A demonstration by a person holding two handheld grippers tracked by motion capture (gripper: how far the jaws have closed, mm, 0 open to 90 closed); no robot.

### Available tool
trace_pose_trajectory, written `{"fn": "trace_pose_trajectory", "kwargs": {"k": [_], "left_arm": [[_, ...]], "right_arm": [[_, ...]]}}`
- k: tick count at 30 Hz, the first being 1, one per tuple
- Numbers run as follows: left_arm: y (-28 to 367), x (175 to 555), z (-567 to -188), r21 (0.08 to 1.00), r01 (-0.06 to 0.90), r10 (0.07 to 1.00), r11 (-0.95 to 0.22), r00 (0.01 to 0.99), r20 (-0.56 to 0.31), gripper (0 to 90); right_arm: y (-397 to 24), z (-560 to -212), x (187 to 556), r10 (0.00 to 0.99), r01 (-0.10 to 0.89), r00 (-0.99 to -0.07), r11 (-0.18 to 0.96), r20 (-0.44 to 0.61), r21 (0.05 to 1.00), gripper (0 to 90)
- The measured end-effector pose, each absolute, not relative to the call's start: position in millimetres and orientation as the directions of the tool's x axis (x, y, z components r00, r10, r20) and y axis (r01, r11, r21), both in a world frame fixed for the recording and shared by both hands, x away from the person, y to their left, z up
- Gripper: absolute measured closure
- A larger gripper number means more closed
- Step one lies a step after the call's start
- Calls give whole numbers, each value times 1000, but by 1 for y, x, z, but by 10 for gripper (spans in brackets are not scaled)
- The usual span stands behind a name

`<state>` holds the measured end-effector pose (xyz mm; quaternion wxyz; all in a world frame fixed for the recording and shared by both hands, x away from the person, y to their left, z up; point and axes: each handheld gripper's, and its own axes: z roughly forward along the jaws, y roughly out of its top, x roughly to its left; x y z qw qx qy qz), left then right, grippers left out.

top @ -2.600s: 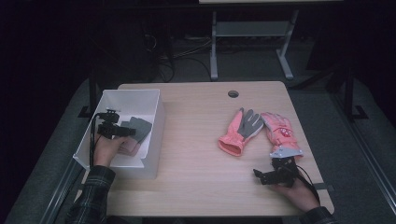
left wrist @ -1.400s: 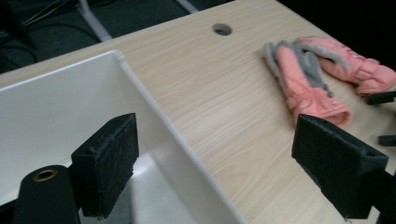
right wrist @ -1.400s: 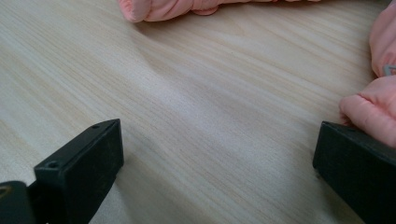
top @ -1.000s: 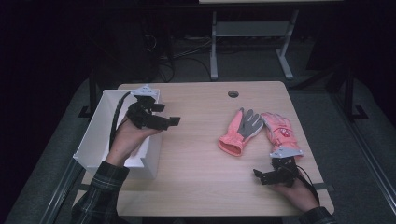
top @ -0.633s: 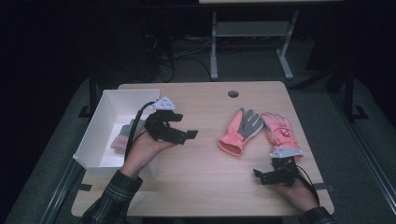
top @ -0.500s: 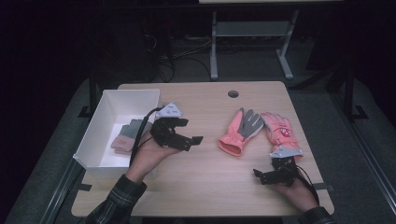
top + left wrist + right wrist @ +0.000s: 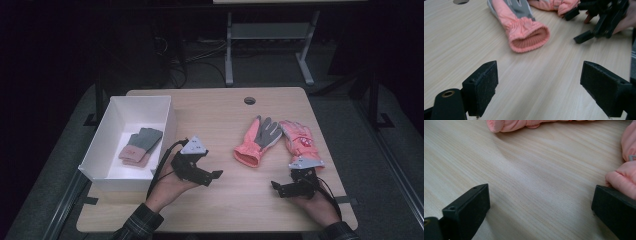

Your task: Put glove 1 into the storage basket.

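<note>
box: the white box (image 7: 112, 131) sits at the desk's left edge, and a pink-and-grey glove (image 7: 141, 146) now lies inside it on the floor of the box. 2.6 seconds ago my left claw was down in there with it.
left claw: the left claw (image 7: 212, 176) has come out of the box and moved right over the bare desk (image 7: 220, 115); its jaws are spread wide with nothing between them. i read that as one glove delivered and the reach for the next begun.
next glove: the coral glove with the grey palm (image 7: 257, 140) lies flat mid-desk, its cuff (image 7: 529, 37) open toward my left claw, near but not touching.
far glove: the pink glove (image 7: 299, 141) lies just beside the coral one on its right, overlapping it at the fingers, so lifting one may drag the other.
right claw: the right claw (image 7: 281, 188) rests on the desk just below the pink glove, where it has stayed all along; jaws released and empty, one jaw against pink fabric.
in the way: nothing lies between the left claw and the cuff; the right claw is close by on that side.
around: a cable hole (image 7: 249, 100) near the desk's far edge.
</note>
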<state>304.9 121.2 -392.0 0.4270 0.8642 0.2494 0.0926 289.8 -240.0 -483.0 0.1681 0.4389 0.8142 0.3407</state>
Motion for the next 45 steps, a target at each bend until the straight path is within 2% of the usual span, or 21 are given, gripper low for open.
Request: {"fn": "trace_pose_trajectory", "kwargs": {"k": [4,8,16,24,31,45], "left_arm": [[125,301,-411,774,344,517,-531,856,-27,141],[130,302,-430,754,370,524,-542,851,-40,141],[130,300,-458,715,364,530,-597,848,11,141],[130,298,-473,681,362,492,-636,871,-3,131],[137,298,-478,724,330,476,-606,879,-3,128],[136,298,-478,722,335,481,-606,876,-3,128]], "right_arm": [[-240,-483,290,830,601,-557,381,27,703,12],[-240,-483,290,830,601,-557,380,27,703,12],[-238,-482,290,836,614,-548,377,30,694,24],[-228,-464,287,837,613,-547,409,-10,676,289],[-225,-447,306,829,634,-553,355,82,687,628],[-206,-423,362,854,630,-509,284,107,723,663]]}}
